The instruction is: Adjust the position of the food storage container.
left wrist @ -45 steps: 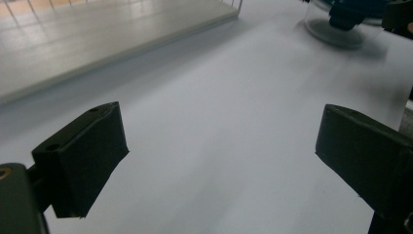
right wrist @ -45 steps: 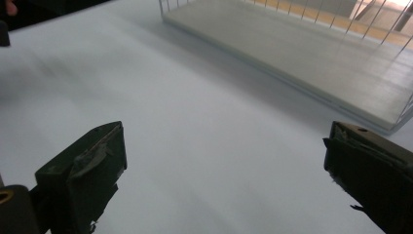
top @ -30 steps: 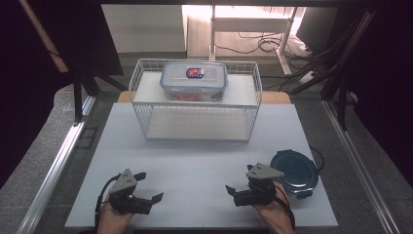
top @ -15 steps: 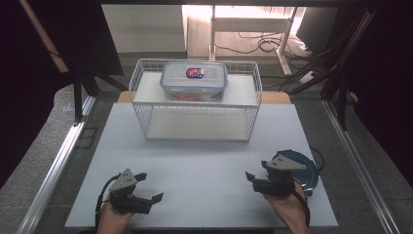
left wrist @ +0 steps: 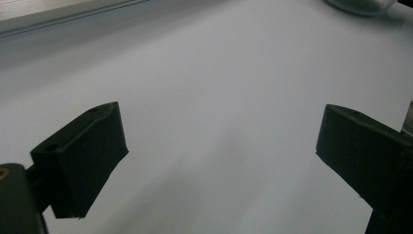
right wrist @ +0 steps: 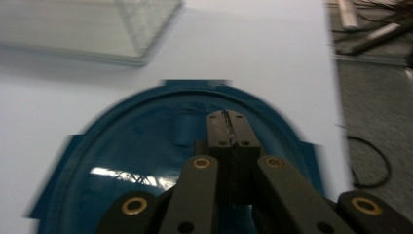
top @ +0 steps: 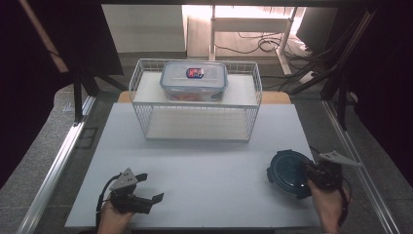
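2 tongs: right tongs (right wrist: 228, 117) together over blue lid (right wrist: 146, 146), left tongs (left wrist: 219, 161) apart, well away.

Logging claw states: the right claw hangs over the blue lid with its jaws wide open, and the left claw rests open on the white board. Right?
Not quite. The right claw is over the blue lid, but its jaws are shut, pressed together with nothing between them, having just closed; the right gripper view shows this. The left claw does rest open on the white board.
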`<state>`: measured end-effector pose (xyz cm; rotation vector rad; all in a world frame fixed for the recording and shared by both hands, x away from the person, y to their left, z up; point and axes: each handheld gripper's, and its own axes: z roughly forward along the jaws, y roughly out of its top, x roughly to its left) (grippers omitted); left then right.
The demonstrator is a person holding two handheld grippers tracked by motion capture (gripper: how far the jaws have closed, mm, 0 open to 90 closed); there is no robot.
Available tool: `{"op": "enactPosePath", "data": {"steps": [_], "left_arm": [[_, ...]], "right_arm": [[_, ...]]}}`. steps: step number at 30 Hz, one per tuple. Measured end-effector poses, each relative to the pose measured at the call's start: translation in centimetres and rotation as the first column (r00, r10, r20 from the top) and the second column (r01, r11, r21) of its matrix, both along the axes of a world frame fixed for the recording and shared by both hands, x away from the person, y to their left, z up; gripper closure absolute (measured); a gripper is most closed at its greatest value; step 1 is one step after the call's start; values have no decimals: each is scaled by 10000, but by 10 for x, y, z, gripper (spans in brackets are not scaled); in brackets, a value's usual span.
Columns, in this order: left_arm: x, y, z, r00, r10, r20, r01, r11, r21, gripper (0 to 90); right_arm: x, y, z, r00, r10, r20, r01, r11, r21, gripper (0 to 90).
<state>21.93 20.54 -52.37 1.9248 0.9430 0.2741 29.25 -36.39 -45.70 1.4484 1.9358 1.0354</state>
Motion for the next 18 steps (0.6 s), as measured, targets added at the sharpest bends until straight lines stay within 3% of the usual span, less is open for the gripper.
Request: {"op": "enactPosePath", "data": {"steps": [4, 8, 14, 18], "left_arm": [[1, 1, -1, 10000, 12, -52, -12, 10000, -69, 37], [1, 1, -1, 9999, 38, -134, -39, 9999, -105, 38], [3, 1, -2, 9997, 49, -221, -55, 9997, -235, 38], [4, 0, -3, 9996, 26, -276, -34, 9996, -298, 38]], "right_arm": [[-1, -28, -3, 9960, -882, -136, 882, 9961, -7, 894], [-4, -43, -5, 9913, -1307, -158, 1308, 9914, 43, 893], [-1, -50, -17, 9869, -1424, -753, 1420, 9898, -101, 894], [0, -47, -17, 9857, -1474, -812, 1456, 9890, -273, 896]]}}
